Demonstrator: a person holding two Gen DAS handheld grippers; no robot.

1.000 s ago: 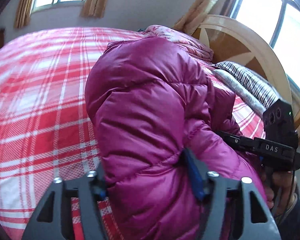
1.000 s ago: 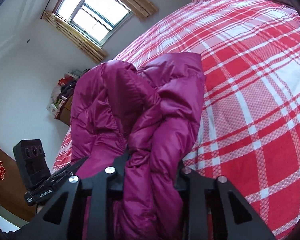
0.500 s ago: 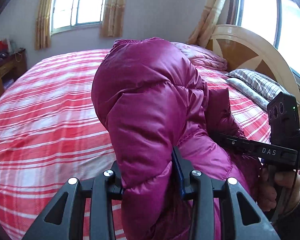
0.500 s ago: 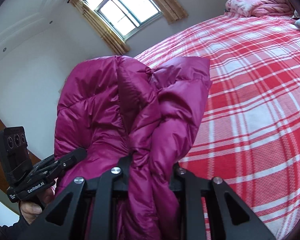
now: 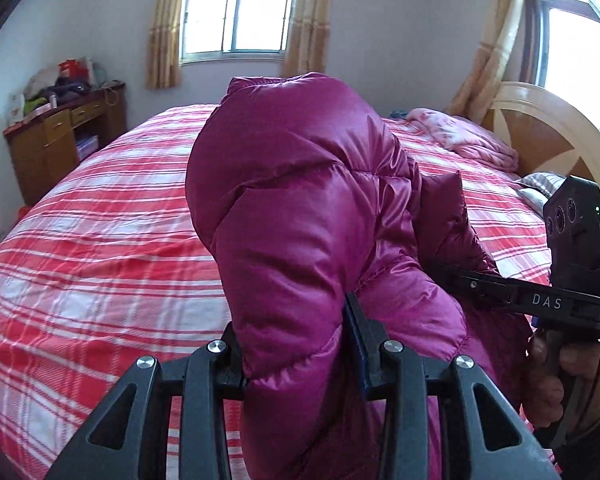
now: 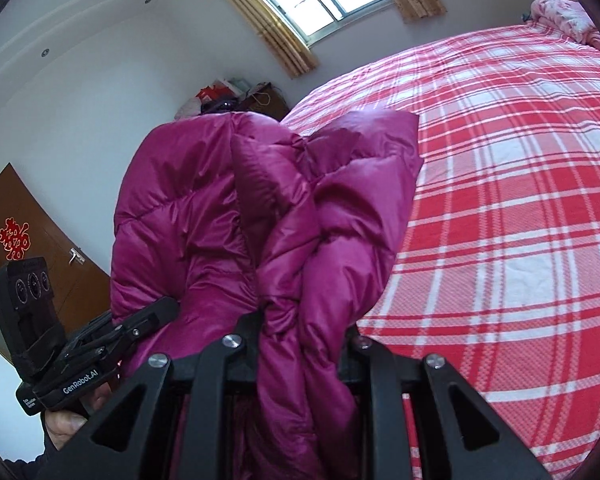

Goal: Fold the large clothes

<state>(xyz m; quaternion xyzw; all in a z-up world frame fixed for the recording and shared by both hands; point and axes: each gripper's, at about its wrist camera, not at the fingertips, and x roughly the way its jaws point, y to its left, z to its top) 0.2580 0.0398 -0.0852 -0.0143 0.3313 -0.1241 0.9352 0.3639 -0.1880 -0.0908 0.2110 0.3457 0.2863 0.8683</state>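
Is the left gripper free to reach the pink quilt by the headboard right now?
Probably not: the left gripper is shut on the magenta puffer jacket, which blocks the way to the crumpled pink quilt.

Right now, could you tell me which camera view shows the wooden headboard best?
The left wrist view: the headboard stands at the right behind the magenta down jacket. The right wrist view shows none of it, only the plaid bed.

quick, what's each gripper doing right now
left gripper: closed on the magenta puffer jacket.
right gripper: closed on a bunched fold of the same jacket.
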